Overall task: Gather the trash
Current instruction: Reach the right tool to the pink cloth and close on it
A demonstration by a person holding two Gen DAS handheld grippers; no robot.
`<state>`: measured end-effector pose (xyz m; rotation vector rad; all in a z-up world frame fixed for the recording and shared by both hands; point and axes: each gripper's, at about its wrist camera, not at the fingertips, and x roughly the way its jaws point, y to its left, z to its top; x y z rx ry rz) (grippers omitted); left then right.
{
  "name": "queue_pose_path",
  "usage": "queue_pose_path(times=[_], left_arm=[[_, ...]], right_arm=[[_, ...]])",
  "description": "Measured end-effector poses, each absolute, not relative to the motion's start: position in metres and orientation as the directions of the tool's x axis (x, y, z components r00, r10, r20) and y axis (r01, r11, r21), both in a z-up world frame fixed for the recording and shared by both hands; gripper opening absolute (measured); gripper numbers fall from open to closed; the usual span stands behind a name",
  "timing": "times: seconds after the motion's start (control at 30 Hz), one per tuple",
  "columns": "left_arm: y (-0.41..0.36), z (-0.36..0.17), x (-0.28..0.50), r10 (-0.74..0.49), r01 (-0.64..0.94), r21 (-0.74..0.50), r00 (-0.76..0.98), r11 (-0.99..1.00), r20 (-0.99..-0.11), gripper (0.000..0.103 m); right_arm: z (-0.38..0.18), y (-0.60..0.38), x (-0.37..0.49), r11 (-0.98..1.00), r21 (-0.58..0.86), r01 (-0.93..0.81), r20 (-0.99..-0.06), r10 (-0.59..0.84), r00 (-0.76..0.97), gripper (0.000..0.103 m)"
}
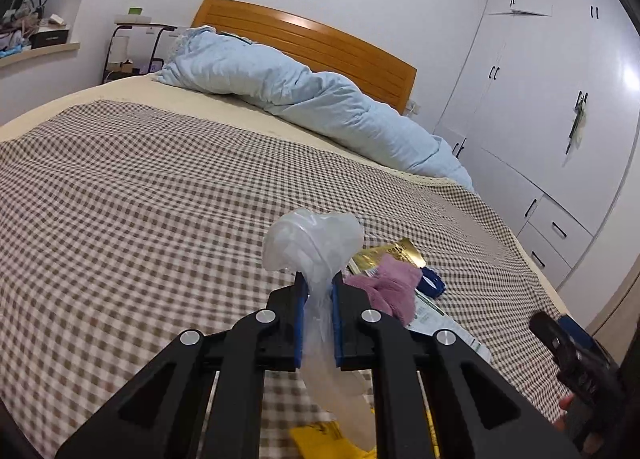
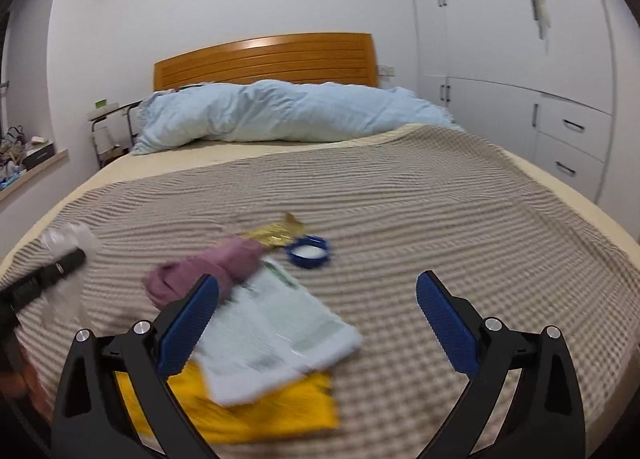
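My left gripper is shut on a crumpled clear plastic bag, held above the checked bedspread; the bag bulges past the tips and hangs down behind them. On the bed lie a gold wrapper, a purple cloth, a blue ring-shaped lid, a white-and-green printed packet and a yellow packet. My right gripper hangs open over the white packet, nothing between its fingers. The left gripper with its clear bag shows at the left of the right wrist view.
A rumpled light-blue duvet lies across the head of the bed before the wooden headboard. White wardrobes with drawers line the right side. A small side table and a cluttered ledge stand at the left.
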<state>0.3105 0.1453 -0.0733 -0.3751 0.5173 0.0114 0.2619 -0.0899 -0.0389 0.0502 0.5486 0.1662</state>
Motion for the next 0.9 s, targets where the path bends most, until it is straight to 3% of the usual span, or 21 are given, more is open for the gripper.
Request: queue_pose_path(times=[0.2,0.47,0.53,0.7,0.9], left_arm=[[0.16,-0.079,0.315,-0.075,-0.107,-0.322,0.859,0.941,-0.506,0.008],[0.165,-0.095,0.322,-0.085,-0.095,-0.298,0.839,0.95,-0.537,0.008],[0.164,-0.099,0.323,-0.093,-0.093,-0.305,0.834,0.948,-0.543,0.008],[0.159,-0.099,0.323,-0.106,-0.074,-0.298,0.833,0.952,-0.544,0.008],[0.152,-0.097,0.321,-0.119,-0.056,-0.298,0.834,0.953,-0.539,0.008]], right_arm=[[-0.05,-0.029,0.305,0.982,0.156,-0.105,-0.618,0.18,0.766,0.095],[-0.083,0.004,0.341,0.964,0.243,0.11,-0.717,0.102,0.69,0.093],[-0.093,0.011,0.348,0.956,0.261,0.132,-0.753,0.116,0.647,0.066],[-0.1,0.014,0.345,0.949,0.297,0.103,-0.781,0.179,0.598,0.037],[-0.086,-0.005,0.333,0.941,0.321,0.11,-0.741,0.177,0.648,0.029]])
